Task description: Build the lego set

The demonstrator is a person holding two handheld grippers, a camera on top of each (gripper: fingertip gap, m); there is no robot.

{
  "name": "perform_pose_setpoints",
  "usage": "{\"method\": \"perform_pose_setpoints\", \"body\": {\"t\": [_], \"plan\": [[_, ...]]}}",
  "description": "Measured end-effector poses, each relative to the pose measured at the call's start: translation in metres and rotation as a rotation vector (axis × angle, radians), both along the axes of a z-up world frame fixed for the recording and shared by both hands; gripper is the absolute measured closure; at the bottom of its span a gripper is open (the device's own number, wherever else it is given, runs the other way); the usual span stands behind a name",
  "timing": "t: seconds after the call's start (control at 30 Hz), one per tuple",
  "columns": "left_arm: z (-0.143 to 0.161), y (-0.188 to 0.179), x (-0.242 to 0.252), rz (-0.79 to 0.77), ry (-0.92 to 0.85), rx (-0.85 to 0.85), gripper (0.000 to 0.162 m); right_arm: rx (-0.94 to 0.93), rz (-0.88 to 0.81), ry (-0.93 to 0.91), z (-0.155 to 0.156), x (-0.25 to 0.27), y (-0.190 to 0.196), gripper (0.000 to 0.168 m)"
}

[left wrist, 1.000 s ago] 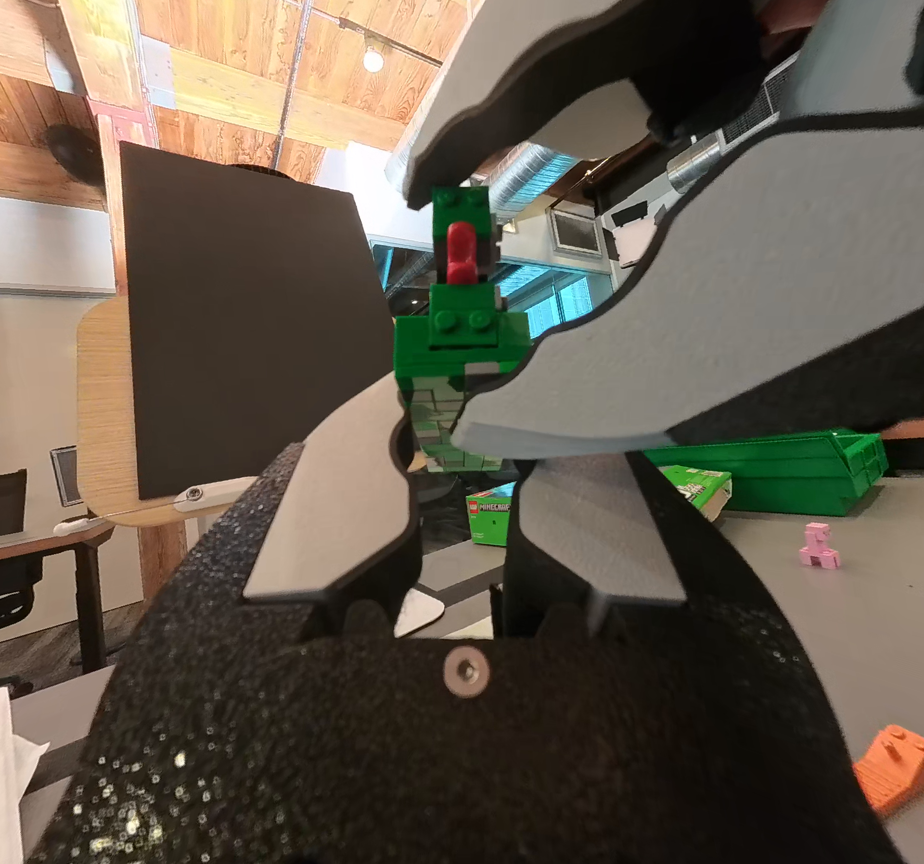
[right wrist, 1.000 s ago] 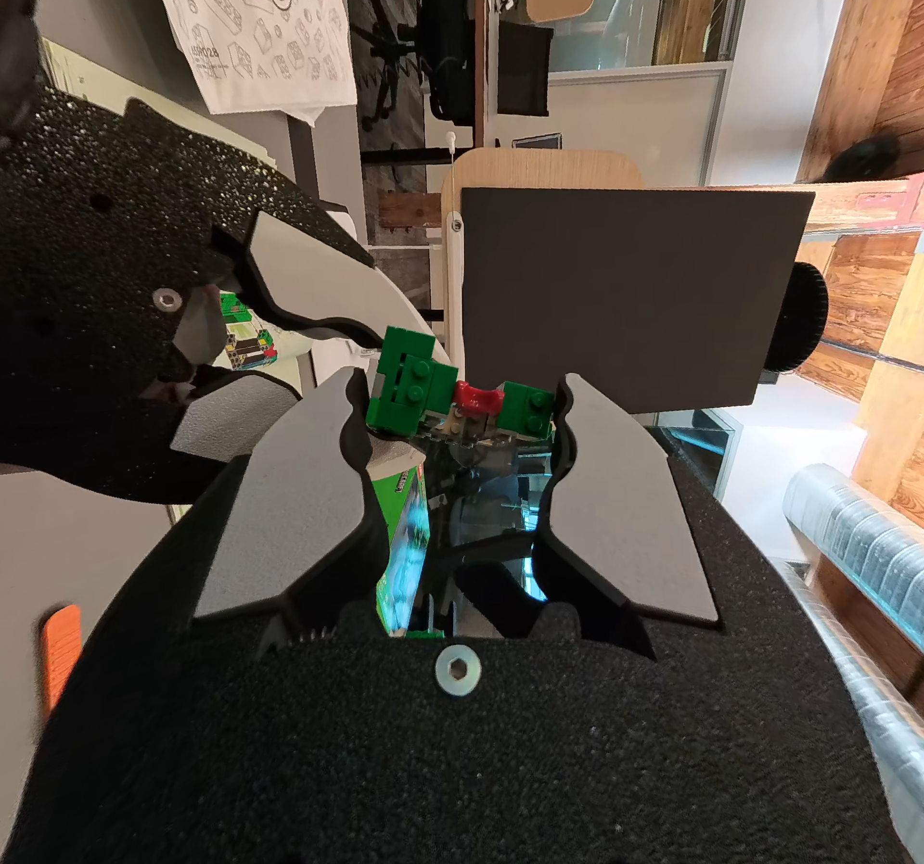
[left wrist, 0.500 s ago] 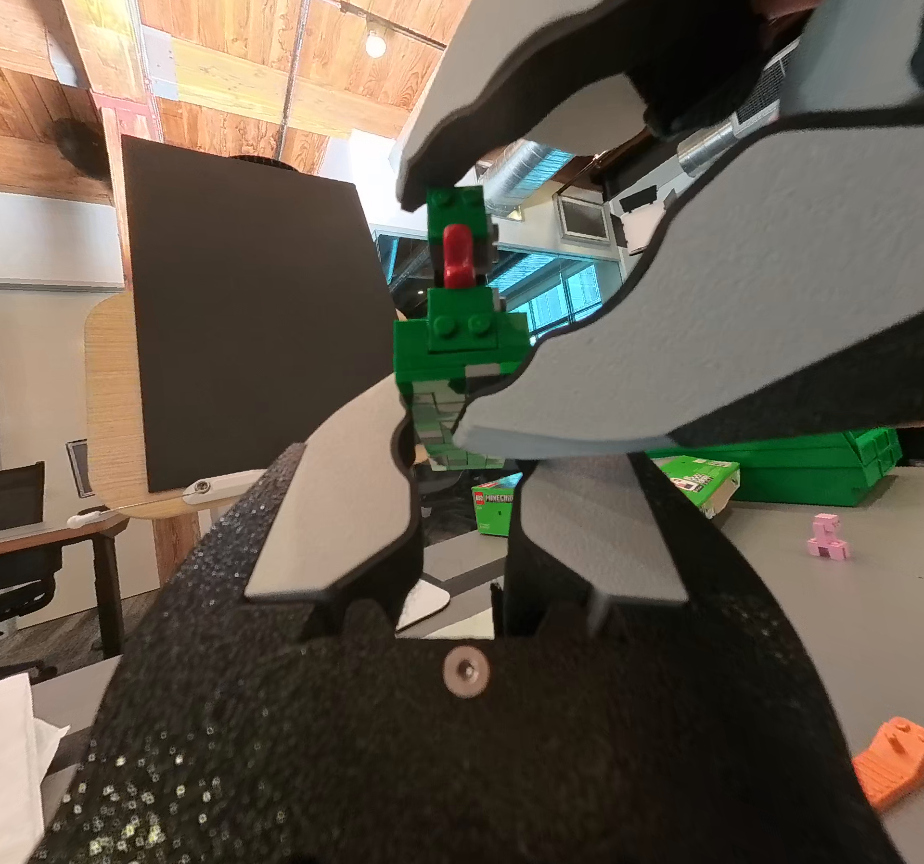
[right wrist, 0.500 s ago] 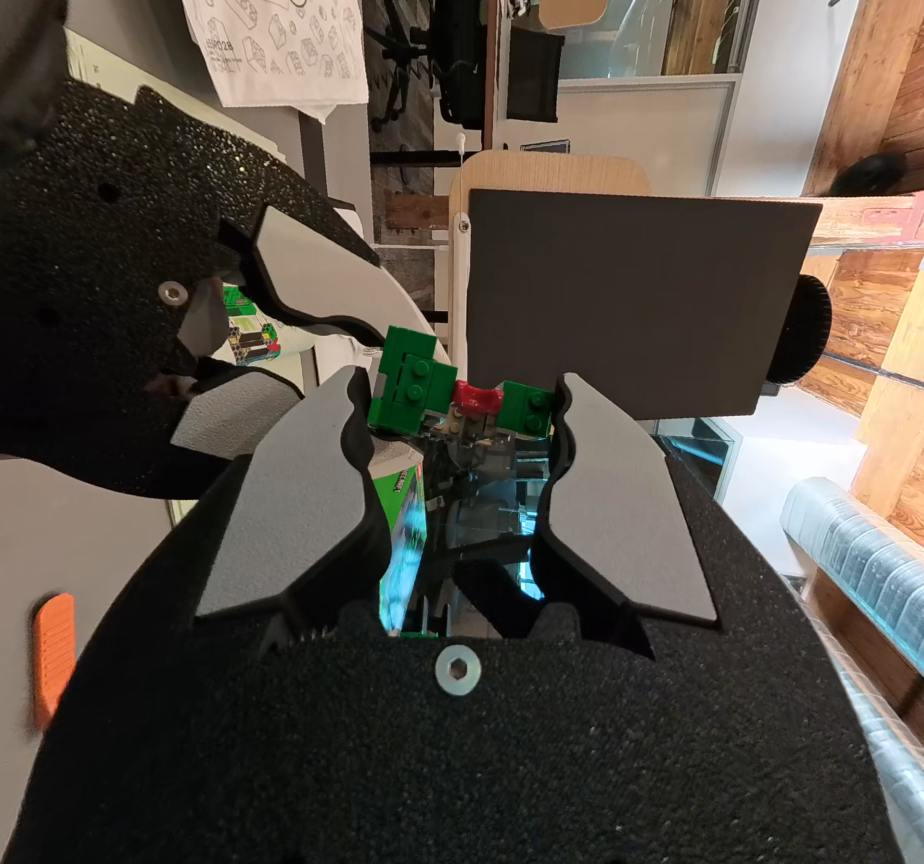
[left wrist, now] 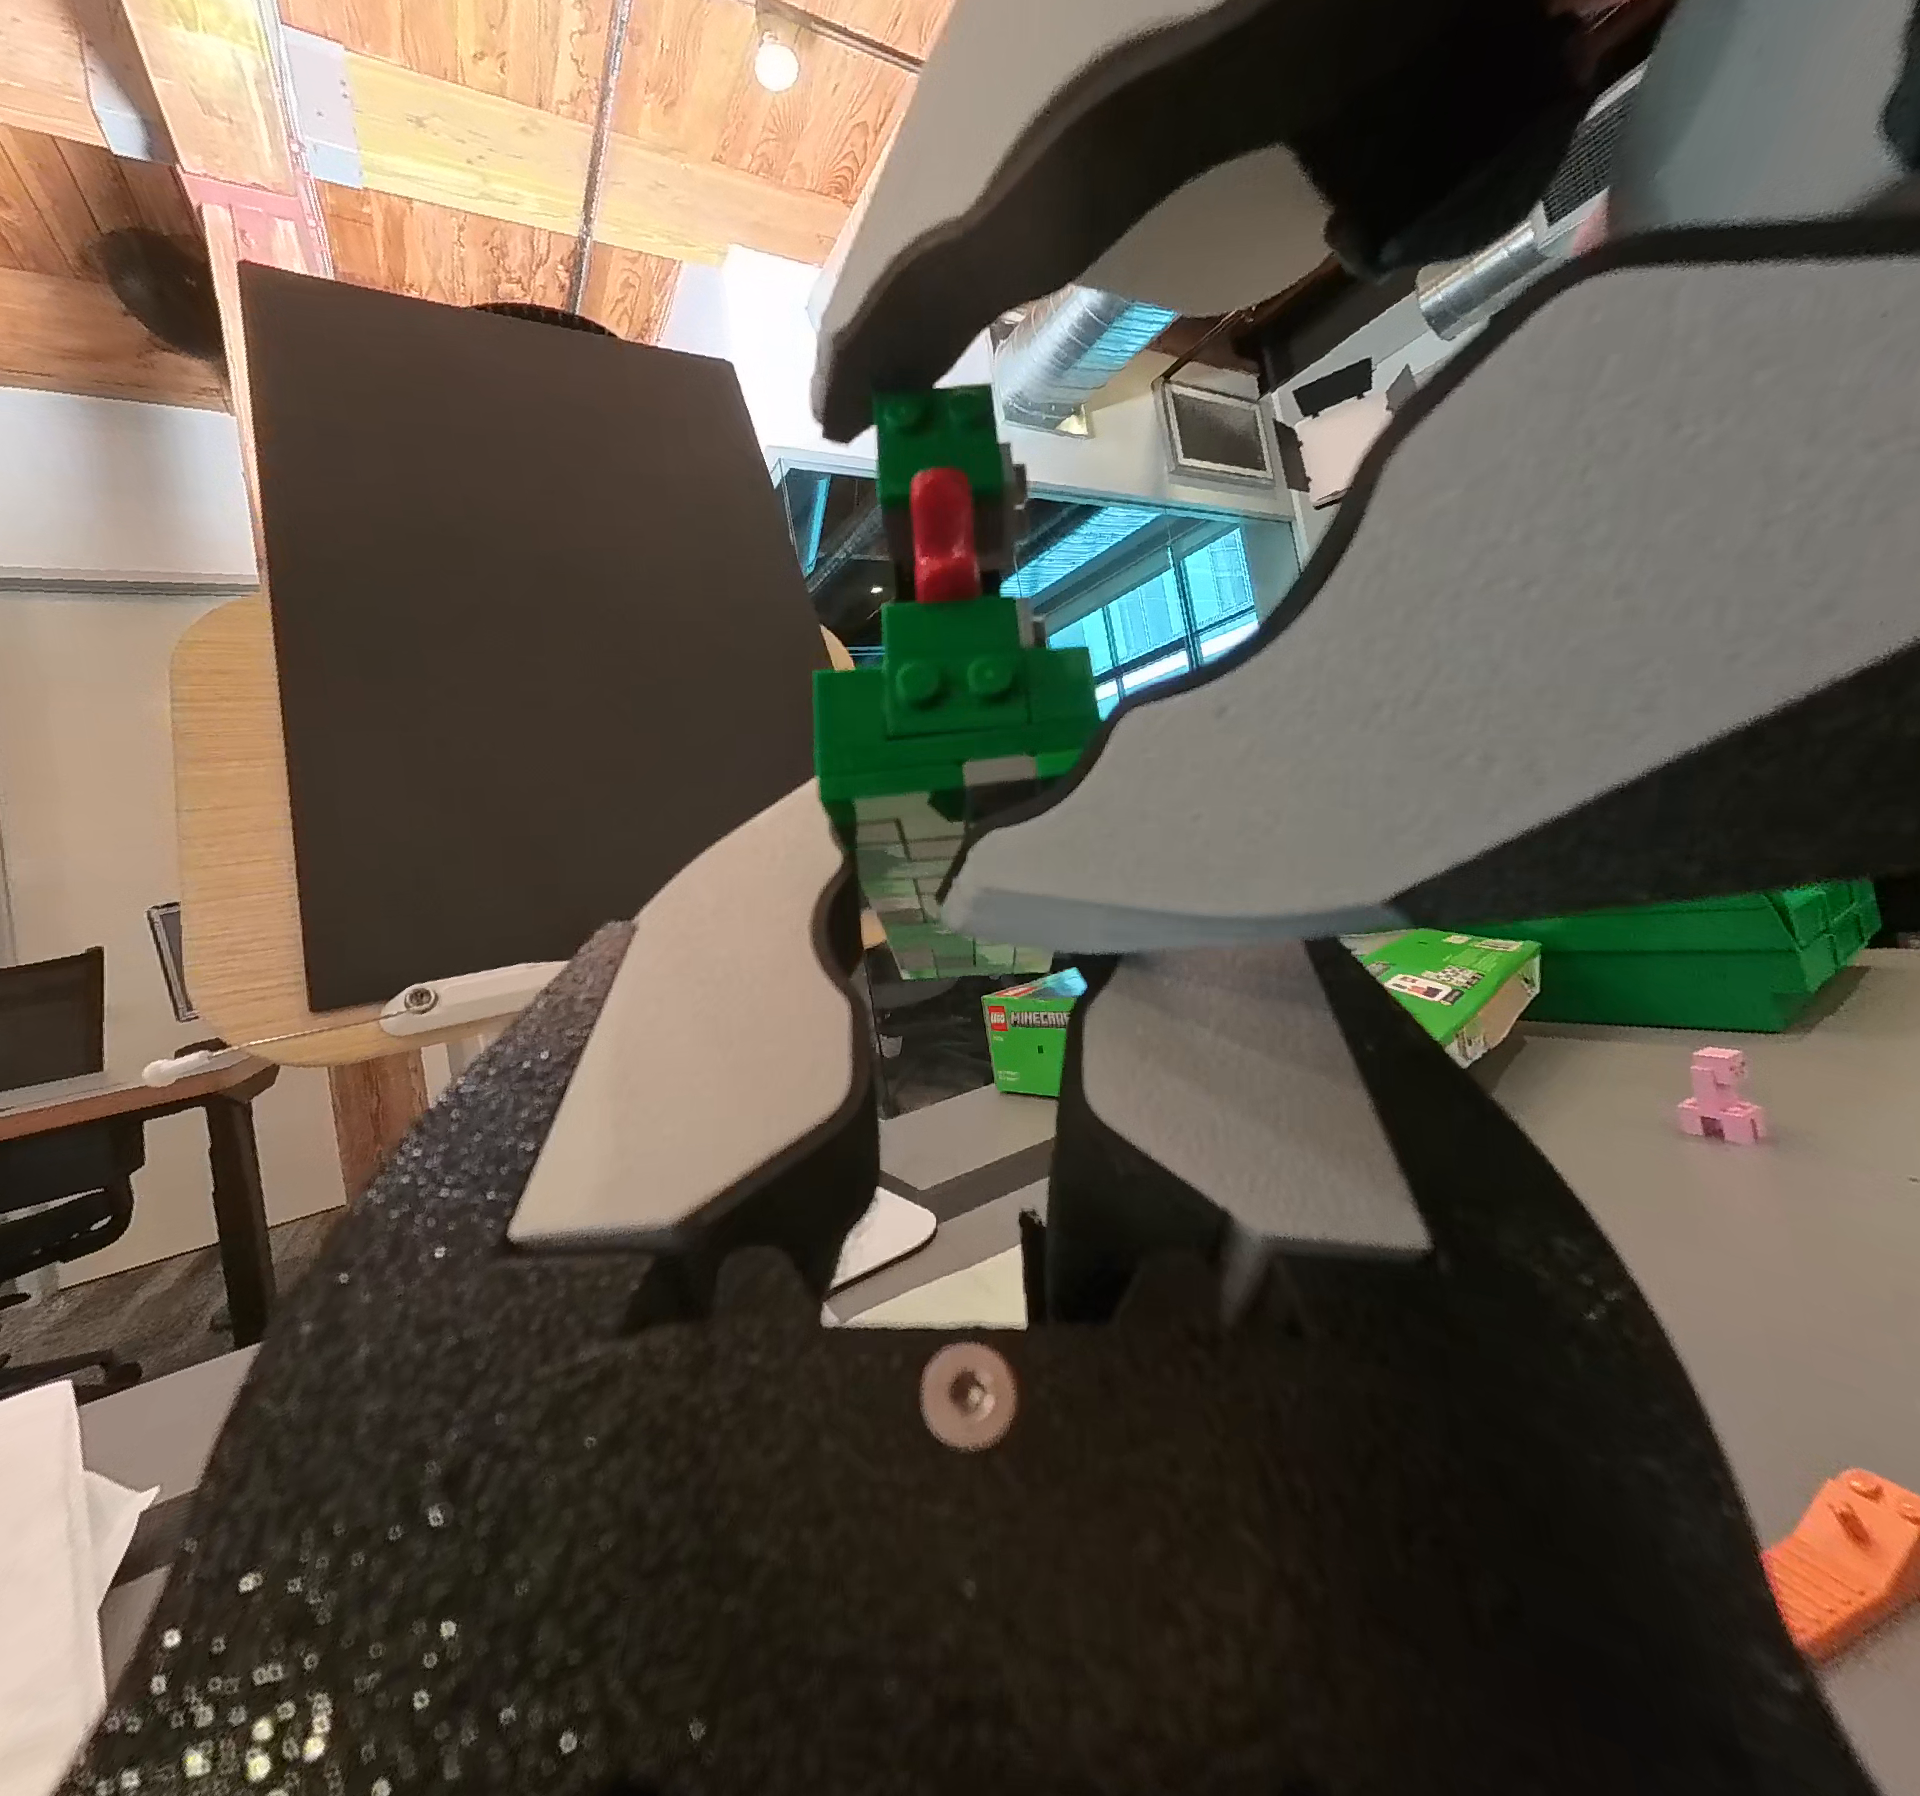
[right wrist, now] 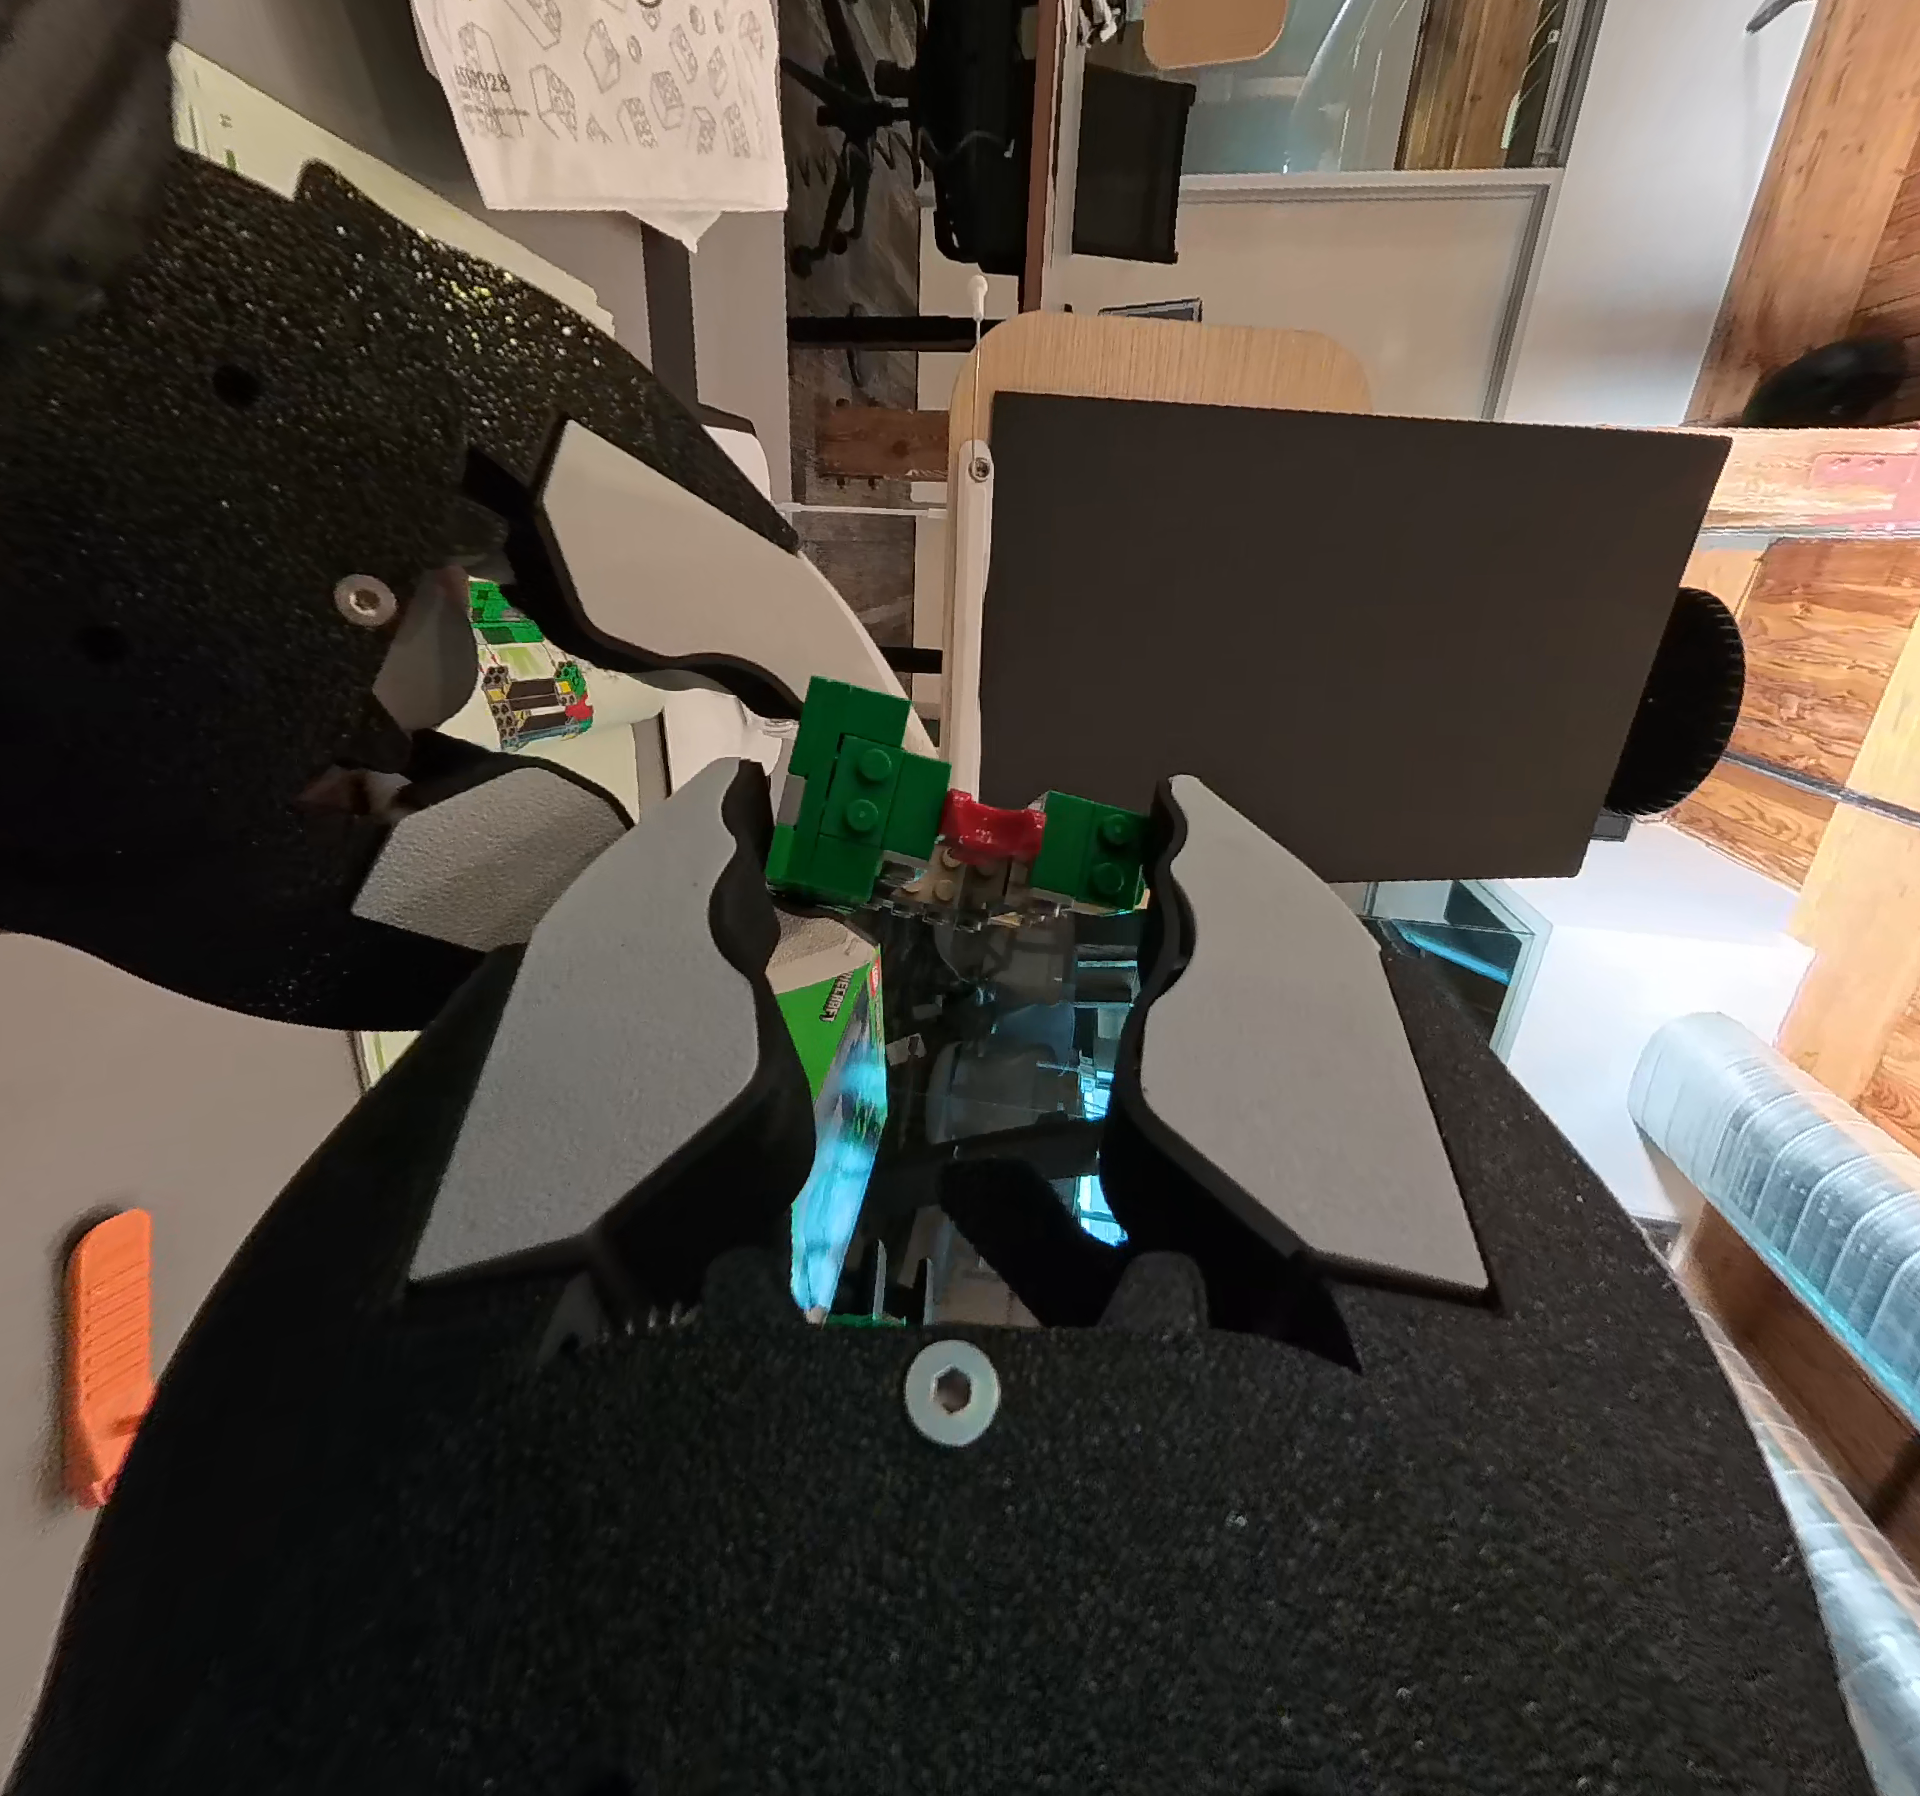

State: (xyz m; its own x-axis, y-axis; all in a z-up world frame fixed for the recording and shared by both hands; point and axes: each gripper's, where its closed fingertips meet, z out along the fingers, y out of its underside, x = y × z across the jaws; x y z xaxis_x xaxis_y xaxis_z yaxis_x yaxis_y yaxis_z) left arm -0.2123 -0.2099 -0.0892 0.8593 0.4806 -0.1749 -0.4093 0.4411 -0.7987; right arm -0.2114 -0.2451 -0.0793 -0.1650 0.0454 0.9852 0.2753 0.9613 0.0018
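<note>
A small lego build point(left wrist: 940, 697) of green bricks, with a red piece point(left wrist: 940, 551) in the middle and a grey-green brick-patterned base, is held in the air between both grippers. My left gripper point(left wrist: 935, 915) is shut on its patterned base. My right gripper point(right wrist: 956, 842) is shut on the build point(right wrist: 862, 801) lengthwise, one finger on each green end. In the left wrist view the right gripper's fingers point(left wrist: 1299, 707) come in from the upper right and hide my left gripper's right fingertip. In the right wrist view the left gripper point(right wrist: 717, 759) shows at the left.
On the grey table point(left wrist: 1662, 1279) are a pink lego figure point(left wrist: 1720, 1107), an orange brick separator point(left wrist: 1849, 1570), green lego boxes point(left wrist: 1029, 1029), a green bin point(left wrist: 1704, 957), an instruction booklet point(right wrist: 530, 676) and a white paper bag point(right wrist: 603, 32). A black panel point(left wrist: 499, 645) stands behind.
Both grippers keep their hold on the build. The pair has shifted only slightly, so the background has slid a little.
</note>
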Motion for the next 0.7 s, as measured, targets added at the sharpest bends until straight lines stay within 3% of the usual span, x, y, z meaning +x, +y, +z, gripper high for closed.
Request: {"method": "perform_pose_setpoints", "body": {"t": [0.57,0.7], "plan": [[-0.0023,0.0042,0.0015,0.013,0.039,-0.035,0.126,-0.072,-0.011,0.025,-0.0005,0.0025,0.0067,0.098],[-0.0046,0.0046,-0.0024,-0.001,0.011,-0.034,0.126,-0.066,0.027,0.064,0.0029,0.0065,0.001,0.087]]}}
